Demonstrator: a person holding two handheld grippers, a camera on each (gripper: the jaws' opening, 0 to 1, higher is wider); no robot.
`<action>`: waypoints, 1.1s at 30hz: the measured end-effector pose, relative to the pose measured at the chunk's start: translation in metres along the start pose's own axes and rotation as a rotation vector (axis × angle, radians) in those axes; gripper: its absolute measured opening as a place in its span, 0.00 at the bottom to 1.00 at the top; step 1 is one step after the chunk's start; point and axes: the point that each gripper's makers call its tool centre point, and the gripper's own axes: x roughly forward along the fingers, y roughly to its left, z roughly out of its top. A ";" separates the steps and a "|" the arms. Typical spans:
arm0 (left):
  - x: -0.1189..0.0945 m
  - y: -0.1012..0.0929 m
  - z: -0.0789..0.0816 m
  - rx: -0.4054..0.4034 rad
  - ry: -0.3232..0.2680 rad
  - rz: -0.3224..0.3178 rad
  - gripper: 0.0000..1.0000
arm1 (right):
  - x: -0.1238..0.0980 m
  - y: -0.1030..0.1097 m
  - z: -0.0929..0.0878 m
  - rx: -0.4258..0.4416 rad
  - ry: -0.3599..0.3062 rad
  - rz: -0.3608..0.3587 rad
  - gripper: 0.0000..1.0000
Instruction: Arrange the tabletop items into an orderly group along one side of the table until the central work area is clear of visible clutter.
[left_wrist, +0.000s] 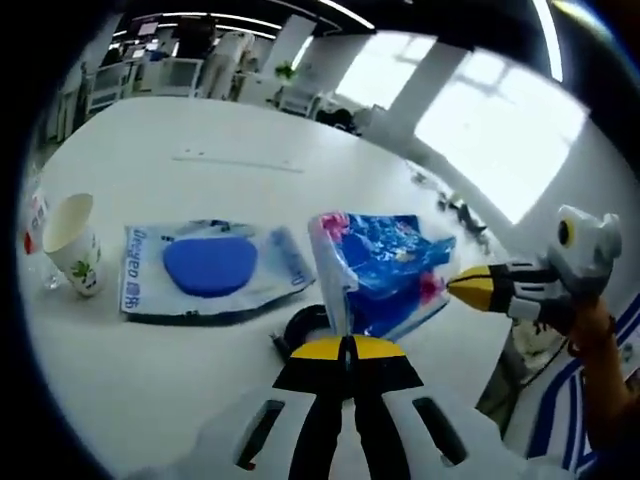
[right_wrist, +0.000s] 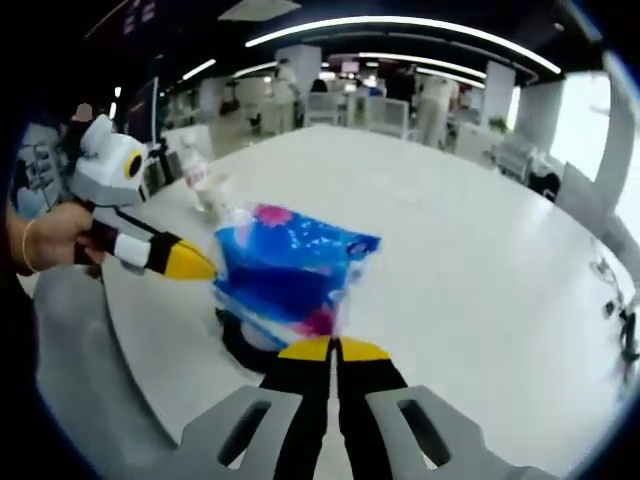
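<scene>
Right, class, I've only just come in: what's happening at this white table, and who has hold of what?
A person is working at a white table with a gripper in each hand. Both grippers are pinching the same blue plastic bag: the left gripper has its near edge, the right gripper has the opposite side. Both sets of jaws are closed on it. A flat packet with a blue oval lies beside the bag, and a paper cup stands further along. A black ring-shaped thing sits partly under the bag.

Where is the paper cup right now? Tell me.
In the left gripper view the paper cup stands upright on the white table at the far left, just left of the flat blue-and-white packet.
</scene>
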 end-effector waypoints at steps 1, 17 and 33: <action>0.004 0.000 0.002 -0.012 -0.002 -0.003 0.00 | 0.001 -0.003 0.000 0.002 0.001 -0.007 0.00; 0.057 0.006 0.026 -0.108 -0.103 -0.036 0.00 | 0.019 -0.043 0.000 0.042 -0.020 -0.091 0.00; 0.095 0.007 0.033 -0.218 -0.151 -0.054 0.01 | 0.041 -0.078 -0.007 0.090 -0.033 -0.134 0.00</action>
